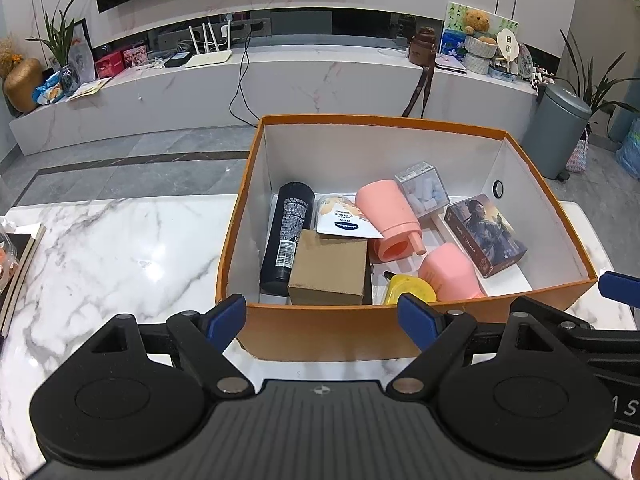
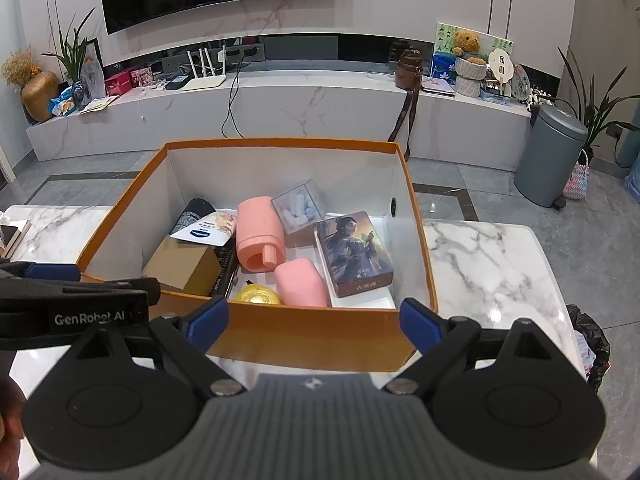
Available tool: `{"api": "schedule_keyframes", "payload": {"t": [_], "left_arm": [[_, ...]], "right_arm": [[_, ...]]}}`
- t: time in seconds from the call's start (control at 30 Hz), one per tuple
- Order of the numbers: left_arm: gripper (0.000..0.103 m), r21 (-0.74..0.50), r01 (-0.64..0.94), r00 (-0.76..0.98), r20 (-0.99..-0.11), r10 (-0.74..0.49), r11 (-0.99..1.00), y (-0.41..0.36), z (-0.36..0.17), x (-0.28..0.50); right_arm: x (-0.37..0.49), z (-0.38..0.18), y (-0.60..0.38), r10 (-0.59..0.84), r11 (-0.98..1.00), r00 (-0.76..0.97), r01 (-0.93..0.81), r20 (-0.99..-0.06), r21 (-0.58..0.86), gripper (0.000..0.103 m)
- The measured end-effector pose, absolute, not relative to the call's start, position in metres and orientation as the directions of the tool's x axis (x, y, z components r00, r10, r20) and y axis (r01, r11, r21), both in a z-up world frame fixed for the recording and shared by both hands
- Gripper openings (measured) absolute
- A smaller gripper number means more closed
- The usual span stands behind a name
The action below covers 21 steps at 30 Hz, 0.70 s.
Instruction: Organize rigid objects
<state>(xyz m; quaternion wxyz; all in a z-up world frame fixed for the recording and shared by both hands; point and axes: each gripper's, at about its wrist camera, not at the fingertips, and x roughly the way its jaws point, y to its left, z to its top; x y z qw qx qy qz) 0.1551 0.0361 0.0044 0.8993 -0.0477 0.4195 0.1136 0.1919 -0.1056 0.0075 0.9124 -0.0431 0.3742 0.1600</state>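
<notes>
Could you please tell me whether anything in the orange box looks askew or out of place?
Yes. In the orange box, the pink pump bottle lies tipped on its side, a white tube leans across the cardboard box, and the black bottle lies flat.

The yellow object (image 1: 410,288) is half hidden behind the box wall (image 1: 320,320), perhaps a tape measure.

orange box (image 1: 316,330) on marble table | holds black bottle (image 1: 286,238), cardboard box (image 1: 329,268), pink cups (image 1: 390,220), card box (image 1: 484,234)
</notes>
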Motion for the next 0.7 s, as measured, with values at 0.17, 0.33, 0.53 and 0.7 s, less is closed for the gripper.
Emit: {"api": "schedule_keyframes", "payload": {"t": [0.17, 0.33, 0.53, 0.7], "left_arm": [[0.1, 0.008, -0.244, 0.622, -0.766, 0.163, 0.97, 0.0365, 0.0044, 0.155], [0.1, -0.001, -0.244, 0.621, -0.768, 0.155, 0.97, 0.0368, 0.0035, 0.1546], [0.1, 0.0, -0.244, 0.622, -0.767, 0.156, 0.97, 0.0359, 0.004, 0.1549], [0.099, 0.005, -0.23, 0.637, -0.755, 0.154, 0.973, 0.0323, 0.0045, 0.1538]], "right_arm": [[0.1922, 0.0075, -0.1053, 0.259, 0.945, 0.669, -0.323, -0.697, 0.041, 0.091], [0.1924, 0.0075, -0.1061, 0.258, 0.946, 0.671, -0.32, -0.695, 0.042, 0.091], [0.1918, 0.0079, -0.106, 0.255, 0.947, 0.673, -0.319, -0.694, 0.038, 0.091], [0.1915, 0.0089, -0.1074, 0.251, 0.948, 0.676, -0.316, -0.693, 0.035, 0.091]]}}
